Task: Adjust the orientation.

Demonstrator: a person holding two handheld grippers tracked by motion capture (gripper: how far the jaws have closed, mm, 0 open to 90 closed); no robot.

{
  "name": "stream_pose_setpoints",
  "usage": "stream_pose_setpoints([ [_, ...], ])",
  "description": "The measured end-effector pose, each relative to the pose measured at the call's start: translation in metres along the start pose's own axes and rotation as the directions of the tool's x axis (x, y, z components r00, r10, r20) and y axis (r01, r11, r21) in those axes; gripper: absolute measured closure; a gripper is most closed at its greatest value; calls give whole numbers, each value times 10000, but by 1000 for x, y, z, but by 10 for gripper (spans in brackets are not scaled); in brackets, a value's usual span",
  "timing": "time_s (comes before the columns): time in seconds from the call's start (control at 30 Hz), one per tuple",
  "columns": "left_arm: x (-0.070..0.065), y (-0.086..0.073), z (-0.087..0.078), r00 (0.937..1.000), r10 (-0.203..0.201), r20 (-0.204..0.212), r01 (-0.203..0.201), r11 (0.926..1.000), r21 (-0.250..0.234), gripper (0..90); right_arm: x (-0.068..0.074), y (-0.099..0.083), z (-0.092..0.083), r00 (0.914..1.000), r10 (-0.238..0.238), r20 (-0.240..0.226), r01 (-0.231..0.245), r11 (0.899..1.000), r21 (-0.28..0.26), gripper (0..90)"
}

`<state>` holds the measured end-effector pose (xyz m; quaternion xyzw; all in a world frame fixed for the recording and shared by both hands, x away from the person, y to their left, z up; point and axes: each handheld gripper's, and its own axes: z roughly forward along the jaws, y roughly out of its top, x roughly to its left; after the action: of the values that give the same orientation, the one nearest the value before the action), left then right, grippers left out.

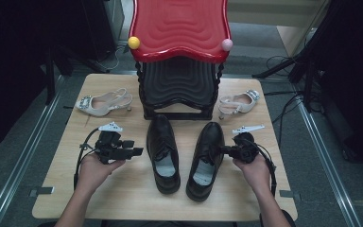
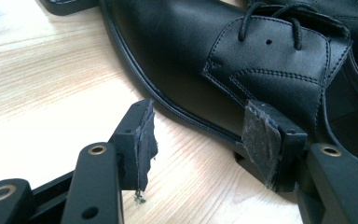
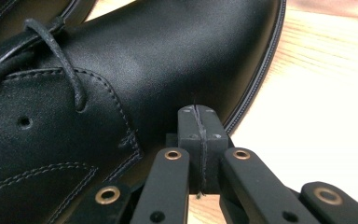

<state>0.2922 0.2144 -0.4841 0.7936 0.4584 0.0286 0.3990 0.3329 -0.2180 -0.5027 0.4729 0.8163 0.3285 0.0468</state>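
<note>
Shoes lie lengthwise, toes toward rack; left claw released, right claw clenched empty.

From my remote seat the high view looks dim and soft, its corners sinking into near black, while the table catches even overhead light. The red stool top shows gentle sheen. In the left gripper view the wood blows out to white at left, and the left black shoe carries soft highlights. In the right gripper view glare washes the wood at right; the near jaws look slightly blurred.
</note>
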Motion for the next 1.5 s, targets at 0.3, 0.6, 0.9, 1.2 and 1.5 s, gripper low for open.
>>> stream_pose_setpoints([
  [0.3, 4, 1, 2, 9999, -57, 95, 57, 10000, -30, 440, 1, -7, -10, 9996, -57, -288, 51, 9997, -222, 900],
  [0.6, 8, 10, 13, 9998, 34, 190, -36, 9999, 116, 441, 19, -31, -31, 9965, -449, -710, 419, 9982, -428, 900],
  [0.9, 14, 20, 19, 9993, 19, 360, -20, 10000, 25, 443, 43, -47, -33, 9913, -928, -936, 928, 9957, -46, 900],
  [1.2, 12, 17, 22, 9994, 49, 351, -56, 9998, 187, 455, 46, -45, -28, 9919, -917, -876, 919, 9958, -26, 900],
  [1.5, 10, 9, 28, 9983, -115, 572, 71, 9971, 752, 579, 52, -37, -20, 9878, -1166, -1034, 1166, 9932, -54, 900],
])
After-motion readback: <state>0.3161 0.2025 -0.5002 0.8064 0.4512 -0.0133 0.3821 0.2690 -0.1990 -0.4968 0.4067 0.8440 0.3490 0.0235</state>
